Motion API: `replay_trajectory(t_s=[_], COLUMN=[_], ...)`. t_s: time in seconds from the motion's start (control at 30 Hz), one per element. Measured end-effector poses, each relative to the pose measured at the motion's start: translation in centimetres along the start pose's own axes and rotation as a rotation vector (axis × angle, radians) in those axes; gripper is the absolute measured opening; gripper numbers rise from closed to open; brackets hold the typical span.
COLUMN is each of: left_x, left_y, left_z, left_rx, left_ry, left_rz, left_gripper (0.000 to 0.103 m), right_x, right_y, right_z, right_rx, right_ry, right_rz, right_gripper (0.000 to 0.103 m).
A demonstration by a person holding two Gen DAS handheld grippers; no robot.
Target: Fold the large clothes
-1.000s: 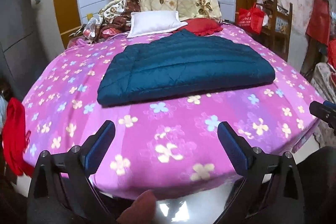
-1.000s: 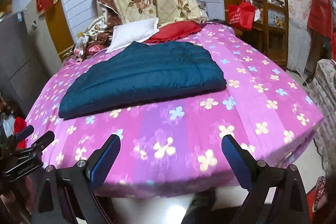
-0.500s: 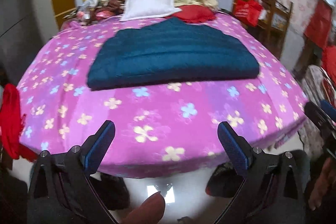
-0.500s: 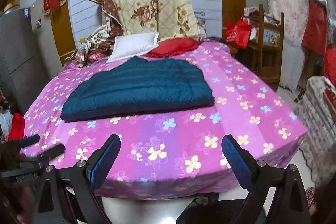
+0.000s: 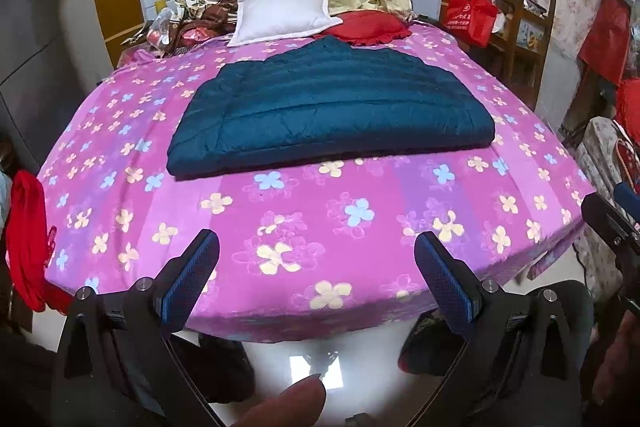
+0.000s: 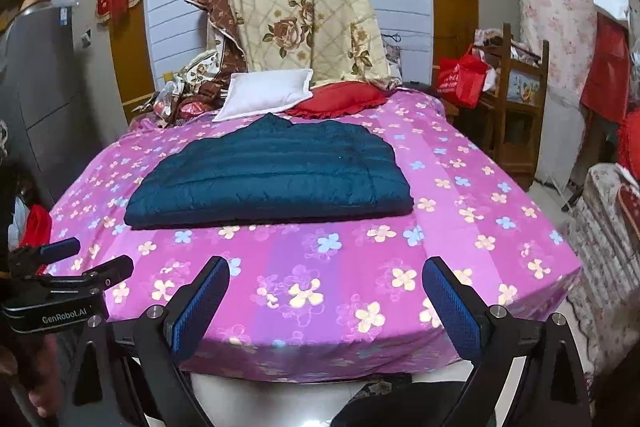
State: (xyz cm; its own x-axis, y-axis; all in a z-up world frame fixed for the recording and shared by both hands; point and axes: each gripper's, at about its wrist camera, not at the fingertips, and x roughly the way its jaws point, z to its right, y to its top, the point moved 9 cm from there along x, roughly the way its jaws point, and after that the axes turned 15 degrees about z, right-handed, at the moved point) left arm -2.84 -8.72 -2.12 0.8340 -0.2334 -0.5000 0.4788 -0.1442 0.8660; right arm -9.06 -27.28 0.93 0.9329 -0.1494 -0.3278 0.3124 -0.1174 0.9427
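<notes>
Broadly, the bed (image 5: pixel 360 227) in its pink flowered sheet filled both views, and the dark teal quilted jacket (image 5: pixel 328 115) lay folded flat across its middle, long axis running left to right, well beyond both tools. The left gripper (image 5: pixel 316 267) and right gripper (image 6: pixel 324 291) hung wide apart and empty off the near edge, neither clearly nearer.

Both claws farther from bed (image 5: pixel 304 227)

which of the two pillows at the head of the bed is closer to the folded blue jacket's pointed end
The white pillow: the dark blue jacket peaks just below its lower edge. The red pillow lies off to the right.
</notes>
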Motion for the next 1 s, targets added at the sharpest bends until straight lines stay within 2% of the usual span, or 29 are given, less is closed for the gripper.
replay_trajectory(t_s=[1.0], left_x=[0.61], left_y=[-0.77], left_z=[0.68], left_rx=[-0.003], left_ry=[-0.007], left_rz=[-0.033], left_gripper=[0.098], right_x=[0.16], right_y=[-0.67], right_z=[0.21], right_rx=[0.009], right_ry=[-0.009], right_rz=[-0.012], right_gripper=[0.096])
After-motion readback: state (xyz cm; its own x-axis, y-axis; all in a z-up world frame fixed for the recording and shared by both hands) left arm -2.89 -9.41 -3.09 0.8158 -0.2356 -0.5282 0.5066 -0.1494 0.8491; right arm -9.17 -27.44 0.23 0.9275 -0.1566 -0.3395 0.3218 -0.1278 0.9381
